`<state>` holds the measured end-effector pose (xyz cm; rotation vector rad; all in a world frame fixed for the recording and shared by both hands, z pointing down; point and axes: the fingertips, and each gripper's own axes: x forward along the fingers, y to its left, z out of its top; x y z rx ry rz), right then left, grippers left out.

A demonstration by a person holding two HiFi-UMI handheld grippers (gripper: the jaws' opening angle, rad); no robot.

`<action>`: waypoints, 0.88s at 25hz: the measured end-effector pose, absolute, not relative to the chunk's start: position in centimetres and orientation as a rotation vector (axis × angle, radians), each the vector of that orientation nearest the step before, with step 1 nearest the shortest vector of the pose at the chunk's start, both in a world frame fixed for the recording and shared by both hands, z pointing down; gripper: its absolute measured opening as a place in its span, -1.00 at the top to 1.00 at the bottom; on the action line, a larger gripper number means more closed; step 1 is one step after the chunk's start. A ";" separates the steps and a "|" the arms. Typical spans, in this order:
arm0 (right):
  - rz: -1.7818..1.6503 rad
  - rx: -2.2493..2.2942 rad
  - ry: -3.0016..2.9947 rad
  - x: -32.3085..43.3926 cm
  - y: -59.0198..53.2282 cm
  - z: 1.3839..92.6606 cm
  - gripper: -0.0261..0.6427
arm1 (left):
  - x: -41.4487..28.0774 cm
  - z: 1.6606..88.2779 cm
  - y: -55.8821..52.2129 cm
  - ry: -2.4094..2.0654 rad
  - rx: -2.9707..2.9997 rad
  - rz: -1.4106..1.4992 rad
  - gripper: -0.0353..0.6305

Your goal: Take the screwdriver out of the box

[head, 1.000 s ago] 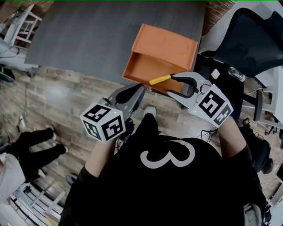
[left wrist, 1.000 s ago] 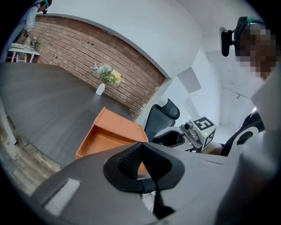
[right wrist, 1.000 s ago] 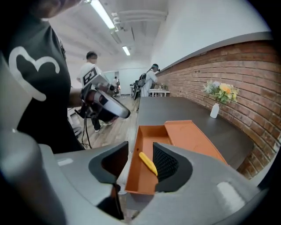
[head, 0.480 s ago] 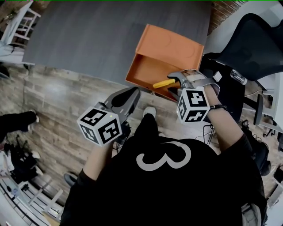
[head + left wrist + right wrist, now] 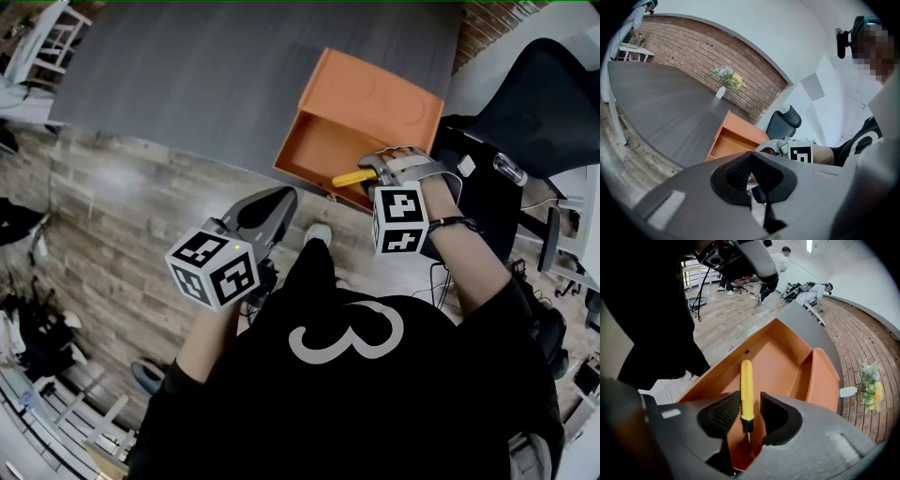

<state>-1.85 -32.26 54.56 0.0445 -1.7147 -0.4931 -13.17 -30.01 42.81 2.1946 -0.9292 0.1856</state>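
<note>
An open orange box lies at the near edge of the grey table. A screwdriver with a yellow handle rests in it near the front wall. My right gripper points steeply down into the box. Its jaws straddle the screwdriver, and the right gripper has just been closing, with a small gap left on each side of the handle. My left gripper hangs in front of the table, away from the box. The left gripper is shut and holds nothing.
A black office chair stands right of the box. A white vase of flowers sits at the table's far side. Wood-look floor lies in front of the table, with the person's body below.
My right gripper has rolled over and sunk into the box, and its jaws now stand on either side of the screwdriver's handle. The left gripper has barely shifted.
</note>
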 end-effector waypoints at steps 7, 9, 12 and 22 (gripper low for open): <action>-0.452 -0.009 -1.695 -1.7 -31.7 55.1 0.68 | -13.3 43.2 -29.7 -0.944 2.183 0.179 0.86; -0.441 -0.020 -1.695 -1.7 -31.8 55.1 0.69 | -13.3 43.1 -29.7 -0.946 2.181 0.175 0.86; -0.422 -0.032 -1.697 -1.9 -31.9 55.0 0.70 | -13.5 43.2 -29.7 -0.949 2.177 0.178 0.86; -0.428 -0.014 -1.710 -2.0 -32.0 54.9 0.69 | -13.3 43.1 -28.7 -0.958 2.174 0.196 0.86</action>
